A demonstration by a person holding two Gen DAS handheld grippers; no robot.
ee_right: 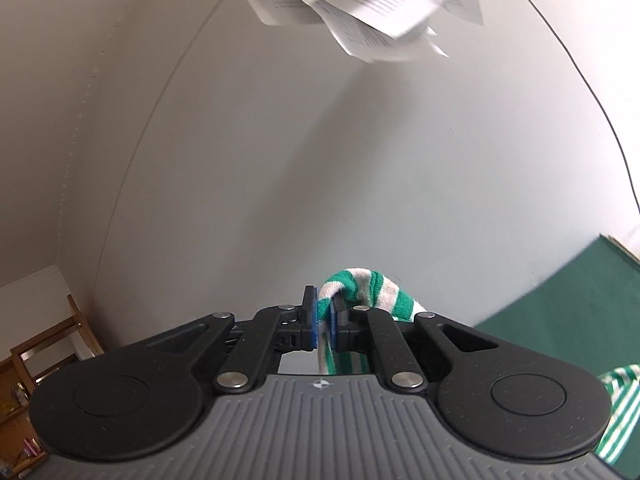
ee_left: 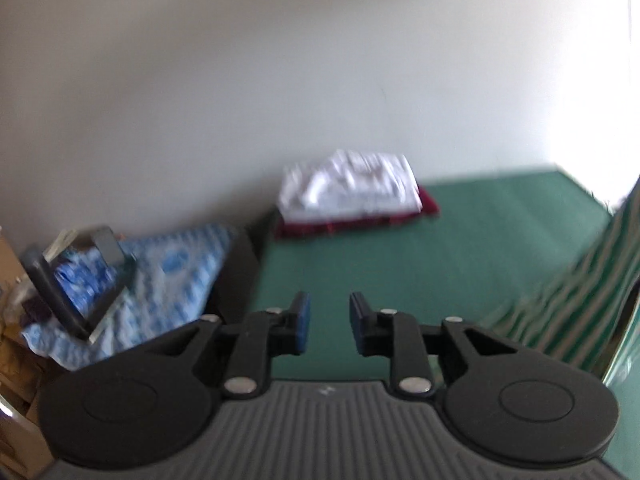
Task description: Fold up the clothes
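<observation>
A green and white striped garment [ee_right: 362,292] is pinched between the pads of my right gripper [ee_right: 325,322], which is shut on it and lifted facing the wall. The cloth hangs down below the gripper and shows again at the lower right [ee_right: 618,408]. In the left wrist view the same striped garment [ee_left: 568,292] hangs at the right over the green table [ee_left: 460,248]. My left gripper [ee_left: 330,326] is open and empty above the table, left of the hanging garment.
A folded white garment [ee_left: 352,188] lies on a dark red one [ee_left: 428,204] at the table's back edge by the wall. A blue patterned cloth [ee_left: 168,280] with dark items lies left of the table. Papers [ee_right: 360,4] hang on the wall. Wooden shelves [ee_right: 36,368] stand lower left.
</observation>
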